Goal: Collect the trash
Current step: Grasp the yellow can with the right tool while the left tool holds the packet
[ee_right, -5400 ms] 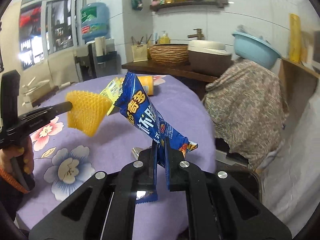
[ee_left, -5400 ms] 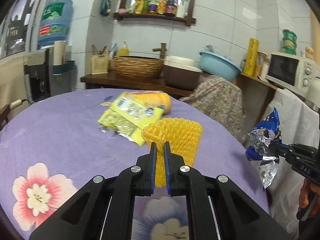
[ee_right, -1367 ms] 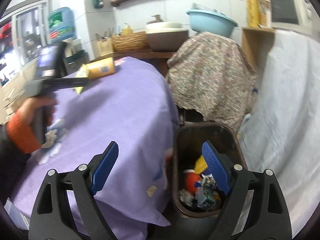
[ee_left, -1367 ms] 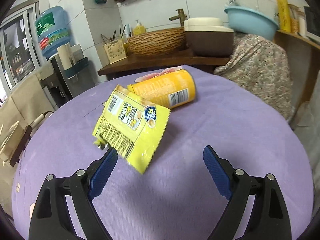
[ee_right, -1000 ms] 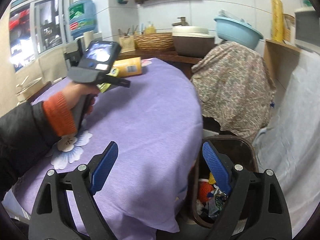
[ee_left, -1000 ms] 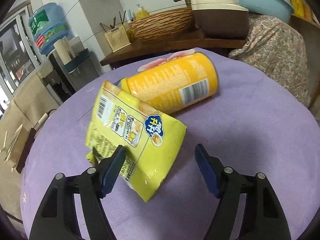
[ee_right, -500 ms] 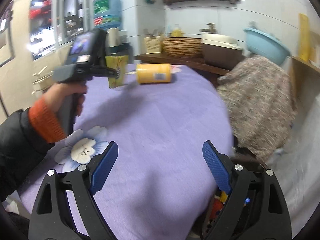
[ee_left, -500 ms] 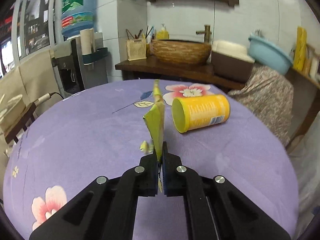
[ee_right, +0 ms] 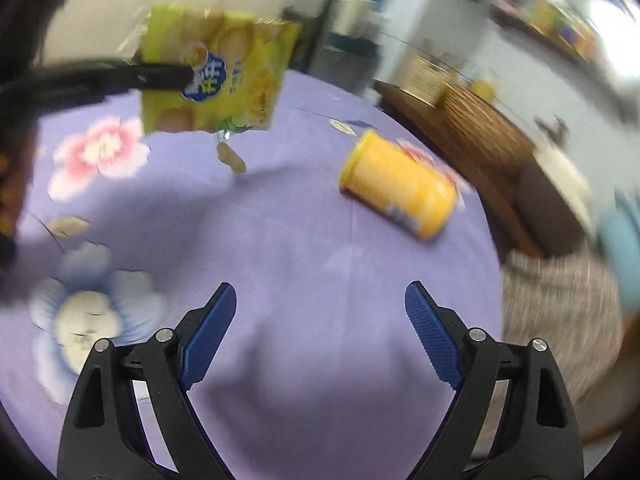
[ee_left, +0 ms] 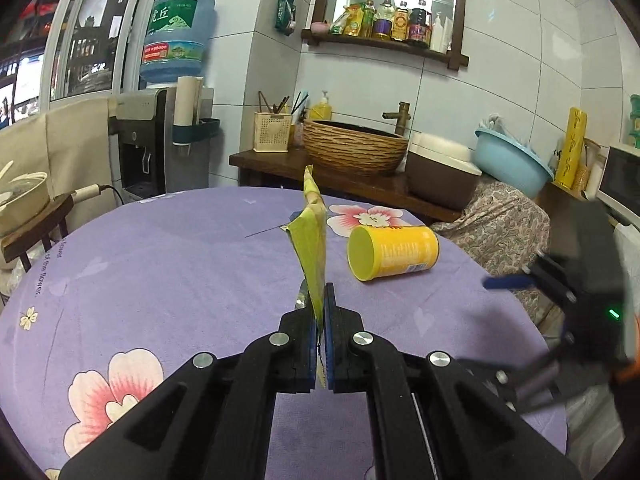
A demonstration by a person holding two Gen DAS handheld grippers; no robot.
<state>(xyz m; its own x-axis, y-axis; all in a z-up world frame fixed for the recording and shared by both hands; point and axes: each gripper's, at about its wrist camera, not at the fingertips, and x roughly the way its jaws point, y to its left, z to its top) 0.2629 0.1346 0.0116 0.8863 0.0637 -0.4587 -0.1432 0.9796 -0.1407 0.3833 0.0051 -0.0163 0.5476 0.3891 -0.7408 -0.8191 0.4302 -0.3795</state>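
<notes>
left fingers (ee_left: 319, 312) pinch the light, floppy wrapper (ee_left: 311, 248) (held at its edge) beside the can (ee_left: 393, 252); right fingers (ee_right: 320, 312) gape empty.

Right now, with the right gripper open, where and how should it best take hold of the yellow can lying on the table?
Grip the yellow can across its round body, near the middle, coming from above. It lies on its side on the purple tablecloth, so its curved sides face the open right gripper.
</notes>
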